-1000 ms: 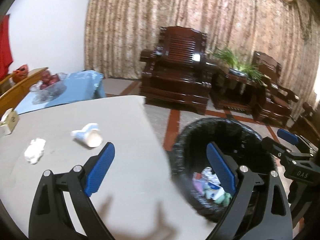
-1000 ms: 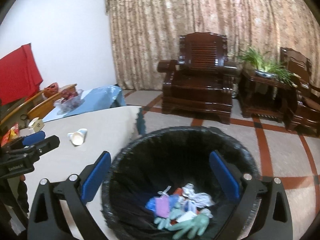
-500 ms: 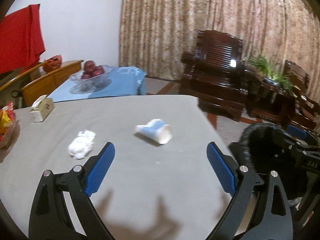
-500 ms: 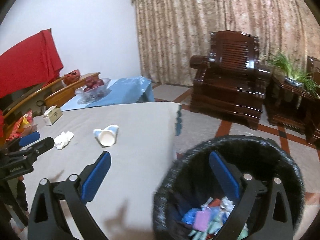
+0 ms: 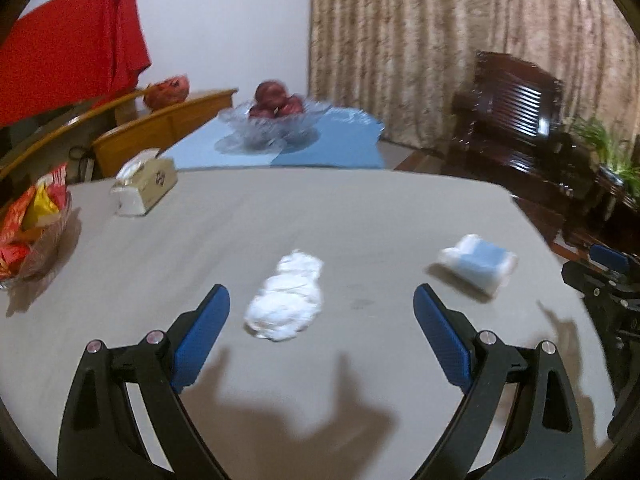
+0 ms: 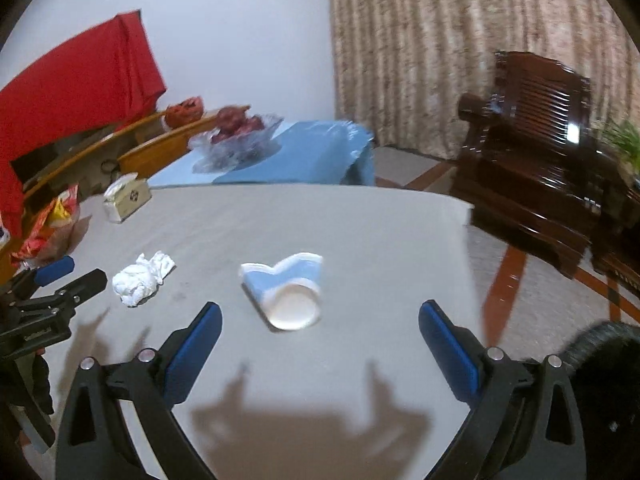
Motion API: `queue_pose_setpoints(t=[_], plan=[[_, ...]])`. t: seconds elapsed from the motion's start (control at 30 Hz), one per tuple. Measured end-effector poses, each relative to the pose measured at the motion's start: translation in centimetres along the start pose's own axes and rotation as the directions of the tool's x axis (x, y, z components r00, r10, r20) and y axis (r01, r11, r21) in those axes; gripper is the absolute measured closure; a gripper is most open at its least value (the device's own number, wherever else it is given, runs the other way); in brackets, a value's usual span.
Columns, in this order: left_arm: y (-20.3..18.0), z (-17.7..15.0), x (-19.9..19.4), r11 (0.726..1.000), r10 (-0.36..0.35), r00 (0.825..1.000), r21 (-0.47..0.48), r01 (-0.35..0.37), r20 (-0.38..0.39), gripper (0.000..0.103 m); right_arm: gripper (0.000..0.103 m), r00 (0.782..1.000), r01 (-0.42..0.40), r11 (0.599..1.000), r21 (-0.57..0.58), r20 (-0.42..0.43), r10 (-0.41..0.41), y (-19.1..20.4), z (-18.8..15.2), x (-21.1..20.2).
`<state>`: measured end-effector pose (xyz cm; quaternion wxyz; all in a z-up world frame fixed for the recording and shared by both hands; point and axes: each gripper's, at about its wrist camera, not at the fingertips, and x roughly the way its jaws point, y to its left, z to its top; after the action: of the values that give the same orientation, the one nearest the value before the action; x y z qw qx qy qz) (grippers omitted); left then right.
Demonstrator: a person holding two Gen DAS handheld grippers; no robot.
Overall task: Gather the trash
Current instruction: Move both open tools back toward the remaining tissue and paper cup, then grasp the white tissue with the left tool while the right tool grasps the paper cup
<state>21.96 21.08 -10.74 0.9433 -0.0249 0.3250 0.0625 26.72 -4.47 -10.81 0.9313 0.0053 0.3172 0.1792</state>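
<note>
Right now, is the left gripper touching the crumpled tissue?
Apart. In the left wrist view the left gripper has open jaws, and bare table shows between each blue pad and the tissue.

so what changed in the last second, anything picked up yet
Nothing picked up. Both grippers swung away from the black-lined trash bin toward the grey table: the left hand-held gripper now faces the crumpled white tissue, the right hand-held gripper the crushed blue-and-white paper cup. Both stay open; trash unmoved.
</note>
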Motion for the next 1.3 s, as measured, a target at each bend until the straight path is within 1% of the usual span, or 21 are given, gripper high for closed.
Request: queue_pose_setpoints(t=[0.07, 0.17, 0.3, 0.47, 0.53, 0.63, 0.73, 0.8, 0.83, 0.87, 0.93, 1.0, 1.03, 1.07, 1.17, 1.3], plan=[[1.1, 0.0, 1.7, 1.000, 0.012, 1.000, -0.023, -0.012, -0.027, 0.013, 0.006, 0.999, -0.011, 1.000, -0.014, -0.033, 0.010, 0.9, 0.1, 2.0], [1.8, -0.3, 3.3, 0.999, 0.014, 0.999, -0.038, -0.016, -0.053, 0.013, 0.006, 0.998, -0.019, 1.000, -0.025, -0.060, 0.018, 1.9, 0.2, 4.1], [2.4, -0.7, 5.0, 0.999, 0.013, 0.996, -0.051, -0.018, -0.087, 0.013, 0.006, 0.995, -0.013, 1.000, -0.019, -0.103, 0.011, 2.1, 0.1, 6.6], [3.2, -1.1, 7.1, 0.998, 0.008, 0.991, -0.066, -0.017, -0.132, 0.013, 0.006, 0.989, -0.019, 1.000, -0.005, -0.148, 0.018, 1.5, 0.4, 8.9], [3.3, -1.1, 7.6, 0.997, 0.004, 0.990, -0.069, -0.014, -0.142, 0.013, 0.007, 0.985, -0.022, 1.000, -0.005, -0.169, 0.020, 1.3, 0.4, 9.7], [3.2, -1.0, 8.1, 0.997, -0.006, 0.989, -0.074, -0.005, -0.149, 0.013, 0.008, 0.984, -0.031, 1.000, 0.005, -0.177, 0.031, 1.1, 0.4, 10.2], [2.8, -0.8, 8.8, 0.997, -0.010, 0.986, -0.073, -0.002, -0.163, 0.013, 0.015, 0.982, -0.045, 0.999, 0.017, -0.185, 0.048, 0.9, 0.5, 10.5], [2.6, -0.7, 9.2, 0.998, -0.009, 0.984, -0.068, -0.003, -0.180, 0.013, 0.025, 0.979, -0.062, 0.998, 0.013, -0.194, 0.063, 1.1, 0.5, 10.7], [2.4, -0.7, 9.6, 0.998, -0.001, 0.979, -0.060, -0.011, -0.202, 0.016, 0.028, 0.978, -0.071, 0.997, 0.013, -0.197, 0.072, 1.2, 0.5, 10.7], [2.4, -0.8, 10.0, 0.998, 0.001, 0.977, -0.057, -0.014, -0.215, 0.025, 0.034, 0.977, -0.078, 0.997, 0.011, -0.201, 0.079, 1.3, 0.4, 10.7], [2.4, -0.9, 10.4, 0.998, 0.003, 0.970, -0.057, -0.017, -0.241, 0.030, 0.036, 0.977, -0.080, 0.997, 0.006, -0.198, 0.079, 1.6, 0.4, 10.7], [2.4, -0.7, 10.2, 0.998, -0.003, 0.973, -0.062, -0.011, -0.230, 0.042, 0.041, 0.979, -0.083, 0.996, 0.014, -0.187, 0.084, 1.5, 0.4, 10.4], [2.4, -0.7, 10.2, 0.998, -0.003, 0.974, -0.064, -0.011, -0.226, 0.053, 0.042, 0.979, -0.083, 0.996, 0.019, -0.184, 0.085, 1.5, 0.5, 10.3], [2.5, -0.6, 10.0, 0.998, -0.006, 0.975, -0.066, -0.009, -0.222, 0.059, 0.042, 0.980, -0.082, 0.996, 0.024, -0.181, 0.085, 1.4, 0.5, 10.1], [2.1, -0.6, 9.3, 0.998, -0.011, 0.979, -0.064, -0.003, -0.206, 0.067, 0.043, 0.982, -0.084, 0.996, 0.026, -0.166, 0.088, 1.4, 0.6, 9.2], [1.0, -0.5, 7.3, 0.998, -0.023, 0.986, -0.058, 0.013, -0.168, 0.069, 0.043, 0.985, -0.082, 0.996, 0.031, -0.150, 0.086, 1.2, 0.8, 7.8]])
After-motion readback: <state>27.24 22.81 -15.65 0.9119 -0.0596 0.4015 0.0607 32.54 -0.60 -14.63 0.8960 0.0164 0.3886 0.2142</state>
